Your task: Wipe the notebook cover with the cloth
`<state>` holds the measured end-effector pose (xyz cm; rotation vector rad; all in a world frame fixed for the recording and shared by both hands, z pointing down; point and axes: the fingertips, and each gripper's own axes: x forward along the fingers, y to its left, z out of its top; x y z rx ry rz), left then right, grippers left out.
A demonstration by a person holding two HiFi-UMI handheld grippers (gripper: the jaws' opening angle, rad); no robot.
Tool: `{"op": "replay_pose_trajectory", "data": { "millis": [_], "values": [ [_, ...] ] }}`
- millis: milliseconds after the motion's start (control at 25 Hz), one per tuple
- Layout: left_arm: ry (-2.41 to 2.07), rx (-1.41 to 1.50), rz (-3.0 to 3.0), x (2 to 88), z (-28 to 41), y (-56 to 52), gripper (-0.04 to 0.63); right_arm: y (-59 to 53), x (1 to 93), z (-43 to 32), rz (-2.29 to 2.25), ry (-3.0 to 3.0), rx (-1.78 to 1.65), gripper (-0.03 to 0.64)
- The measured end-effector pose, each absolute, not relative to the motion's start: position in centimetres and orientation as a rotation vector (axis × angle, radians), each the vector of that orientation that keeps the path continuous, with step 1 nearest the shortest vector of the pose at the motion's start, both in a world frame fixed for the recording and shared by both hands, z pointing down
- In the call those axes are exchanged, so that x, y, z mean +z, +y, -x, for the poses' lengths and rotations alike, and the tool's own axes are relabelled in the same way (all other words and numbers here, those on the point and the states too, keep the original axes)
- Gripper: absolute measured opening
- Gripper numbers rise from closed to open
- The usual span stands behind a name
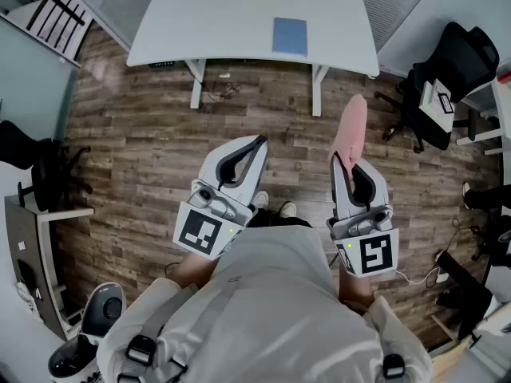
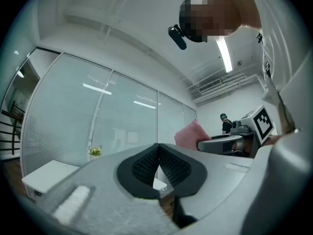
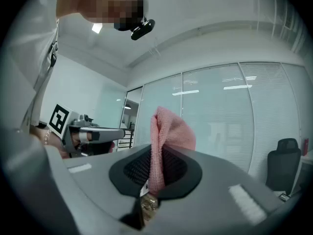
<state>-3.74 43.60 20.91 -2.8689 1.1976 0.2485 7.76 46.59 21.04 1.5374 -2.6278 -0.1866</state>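
While the person [image 1: 263,294] stands well back from the white tabletop [image 1: 200,22], both grippers are held out in front of the body, over the wooden floor [image 1: 144,134] on the near side of that tabletop. Of the two, the right gripper [image 1: 342,162] is clenched on a pink cloth [image 1: 351,130]; its own view shows the gripper [image 3: 157,155] with the cloth [image 3: 168,131] pinched between the dark ribbed pads, the loose end standing up past the tips toward the tabletop. Beside it, the left gripper [image 1: 257,142] is clenched too, and its own view shows the gripper [image 2: 157,148] with pad tips touching and nothing between them. Neither gripper reaches the tabletop. Farther on, a blue notebook [image 1: 289,36] lies flat on the tabletop, right of its middle and well apart from the cloth. Off the tabletop's right end stands a black office chair [image 1: 447,70].
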Motion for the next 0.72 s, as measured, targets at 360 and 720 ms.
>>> {"op": "replay_pose_trajectory", "data": {
  "millis": [360,720],
  "values": [
    [1.179,0.237,2.884,22.1,6.8,41.5,0.002,44.5,21.8,-4.9,-1.588,-2.629,-0.156,0.023],
    [1.179,0.202,2.903,23.0,7.9,38.6,0.002,41.1,22.8,-4.1,-1.593,-2.608,-0.128,0.021]
  ]
}}
